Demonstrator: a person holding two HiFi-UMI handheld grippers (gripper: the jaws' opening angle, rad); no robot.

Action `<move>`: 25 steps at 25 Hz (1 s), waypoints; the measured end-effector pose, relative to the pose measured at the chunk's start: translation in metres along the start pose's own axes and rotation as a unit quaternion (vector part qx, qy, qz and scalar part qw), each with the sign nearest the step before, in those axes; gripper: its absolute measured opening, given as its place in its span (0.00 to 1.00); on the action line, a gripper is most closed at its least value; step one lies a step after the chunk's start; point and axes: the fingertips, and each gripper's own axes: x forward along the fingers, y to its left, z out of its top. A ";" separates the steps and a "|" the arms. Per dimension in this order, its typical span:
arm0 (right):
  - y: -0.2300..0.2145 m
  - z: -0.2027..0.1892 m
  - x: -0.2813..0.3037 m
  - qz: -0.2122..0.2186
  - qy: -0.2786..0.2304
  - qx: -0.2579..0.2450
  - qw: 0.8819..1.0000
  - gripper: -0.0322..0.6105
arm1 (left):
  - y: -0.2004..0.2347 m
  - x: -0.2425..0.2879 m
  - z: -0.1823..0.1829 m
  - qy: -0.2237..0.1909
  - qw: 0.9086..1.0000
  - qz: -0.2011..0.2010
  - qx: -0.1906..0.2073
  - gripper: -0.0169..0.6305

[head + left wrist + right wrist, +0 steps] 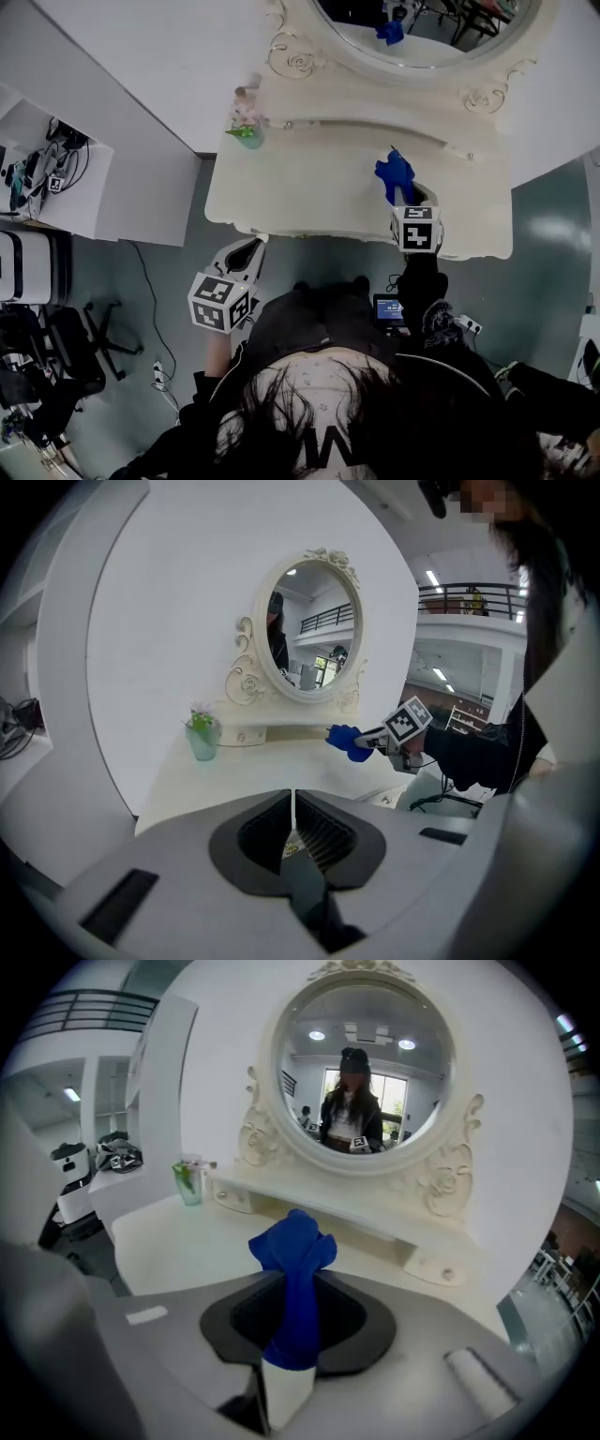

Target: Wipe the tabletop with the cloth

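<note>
Short of the tabletop's (300,183) front edge, the left gripper (295,825) has its jaws pressed together, empty. Over that edge, the right gripper (411,199) pinches the blue cloth (295,1260). Whether the cloth touches the tabletop is unclear. A green cup (247,135) stands back-left, and the mirror (422,37) behind is cut off.

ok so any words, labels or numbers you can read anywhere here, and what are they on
"W": a white mark shaped like that on the person's headgear, partly under hair.
Left gripper's marker cube, right gripper's marker cube: black-and-white patterns only, no letters.
Small screen by the person's waist: too small to read.
Cloth: no label visible.
</note>
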 end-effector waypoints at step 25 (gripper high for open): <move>0.371 -0.020 0.053 0.215 0.029 -0.316 0.923 0.18 | 0.104 -0.074 -0.062 -0.013 0.997 0.029 -0.067 0.03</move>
